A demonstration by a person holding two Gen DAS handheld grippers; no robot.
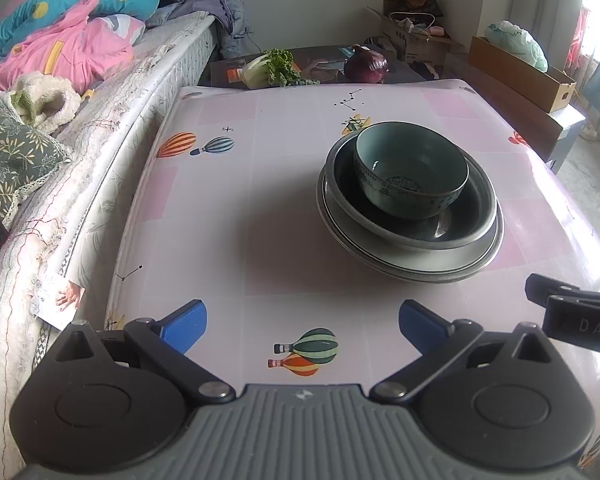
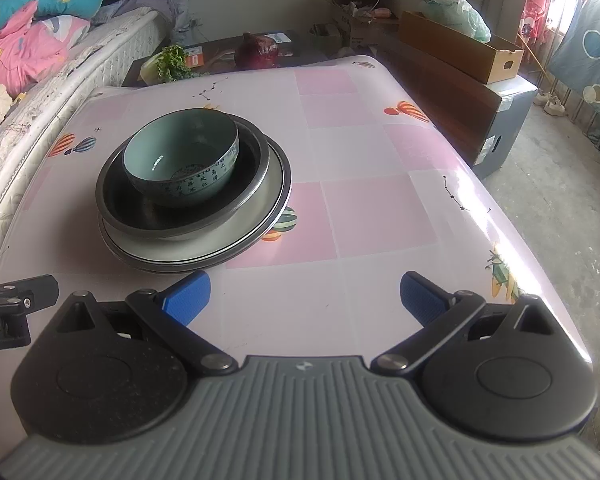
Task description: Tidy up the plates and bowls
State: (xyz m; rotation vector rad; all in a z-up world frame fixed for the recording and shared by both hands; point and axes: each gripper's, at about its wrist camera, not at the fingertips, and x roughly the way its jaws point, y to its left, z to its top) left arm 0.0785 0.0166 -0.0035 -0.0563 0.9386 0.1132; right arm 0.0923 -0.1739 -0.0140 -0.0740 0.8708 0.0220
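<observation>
A teal ceramic bowl sits inside a dark metal bowl, which rests on stacked metal plates in the middle of the table. My left gripper is open and empty, near the table's front edge, short of the stack. In the right wrist view the same teal bowl, metal bowl and plates stand ahead to the left. My right gripper is open and empty, short of the stack.
A bed with bedding runs along the table's left side. A cabbage and a red onion lie on a dark surface beyond the far edge. Cardboard boxes and a wooden board stand to the right.
</observation>
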